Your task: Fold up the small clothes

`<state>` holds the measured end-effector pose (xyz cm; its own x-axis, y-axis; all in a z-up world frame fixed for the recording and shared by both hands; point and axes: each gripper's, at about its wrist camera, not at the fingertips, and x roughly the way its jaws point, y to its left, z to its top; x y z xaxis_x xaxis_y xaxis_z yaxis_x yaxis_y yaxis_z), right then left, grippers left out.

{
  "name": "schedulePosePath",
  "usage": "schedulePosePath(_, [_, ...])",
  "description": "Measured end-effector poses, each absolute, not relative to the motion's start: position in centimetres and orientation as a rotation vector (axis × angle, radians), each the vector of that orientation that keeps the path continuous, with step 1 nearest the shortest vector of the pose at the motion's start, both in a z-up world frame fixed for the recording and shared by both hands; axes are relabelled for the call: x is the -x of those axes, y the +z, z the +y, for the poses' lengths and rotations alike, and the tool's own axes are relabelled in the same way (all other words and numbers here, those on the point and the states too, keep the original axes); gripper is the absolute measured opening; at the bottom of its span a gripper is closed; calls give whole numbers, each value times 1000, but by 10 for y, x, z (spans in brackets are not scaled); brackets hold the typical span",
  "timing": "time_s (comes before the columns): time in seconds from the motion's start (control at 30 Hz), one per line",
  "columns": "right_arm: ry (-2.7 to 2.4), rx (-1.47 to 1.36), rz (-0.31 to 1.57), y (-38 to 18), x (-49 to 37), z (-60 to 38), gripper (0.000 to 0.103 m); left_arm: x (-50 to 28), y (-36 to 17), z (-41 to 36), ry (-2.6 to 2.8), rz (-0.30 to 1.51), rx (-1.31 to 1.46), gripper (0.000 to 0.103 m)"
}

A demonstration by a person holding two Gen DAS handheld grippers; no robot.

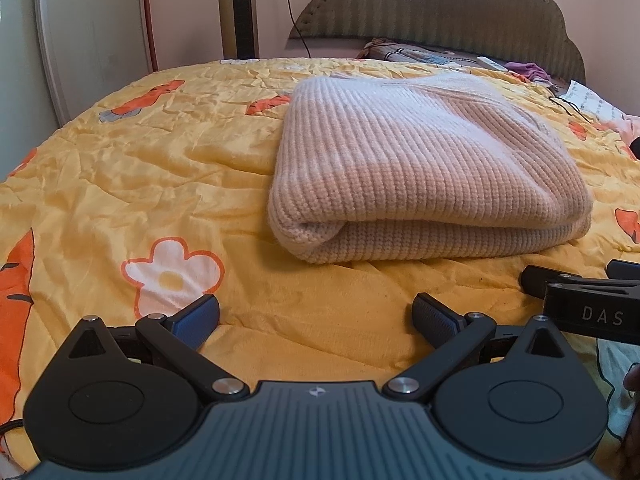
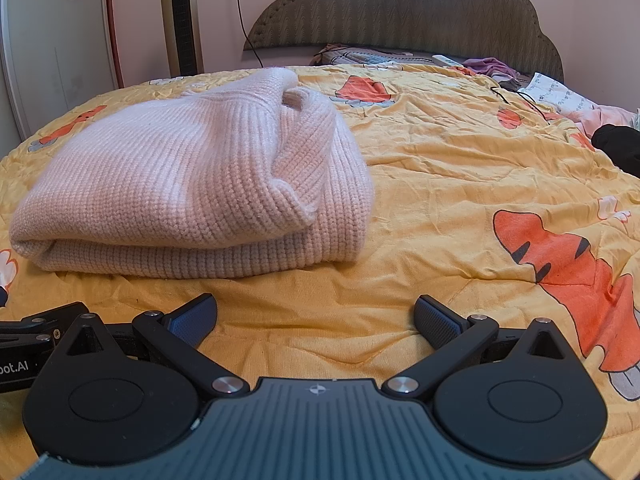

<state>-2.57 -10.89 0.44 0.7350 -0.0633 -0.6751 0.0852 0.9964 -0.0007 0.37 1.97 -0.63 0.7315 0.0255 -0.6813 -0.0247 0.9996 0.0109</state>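
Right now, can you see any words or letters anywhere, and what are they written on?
"DAS" – white letters on the black body of the right gripper, at the edge of the left wrist view.
"bot.AI" – white letters, start cut off, on the black body of the left gripper, at the edge of the right wrist view.
White paper with print near the headboard: too small to read.

near strip: bare yellow quilt (image 1: 320,300) between both grippers and the folded pink sweater (image 1: 420,168), open path
left of sweater: wide bare quilt, passable
right of sweater: bare quilt (image 2: 460,184), passable
far end: headboard (image 2: 400,12), remote (image 2: 444,60), purple cloth (image 2: 488,66) crowd it
far right: black item (image 2: 618,144), cable (image 2: 520,100)
side-by-side: left gripper (image 1: 316,320), right gripper (image 2: 316,320) close together
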Motion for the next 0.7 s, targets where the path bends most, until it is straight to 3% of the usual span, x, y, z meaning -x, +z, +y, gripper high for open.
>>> schedulePosePath(0.7, [-82, -31, 740, 4, 26, -109, 102, -2, -6, 20, 24, 746, 0, 103])
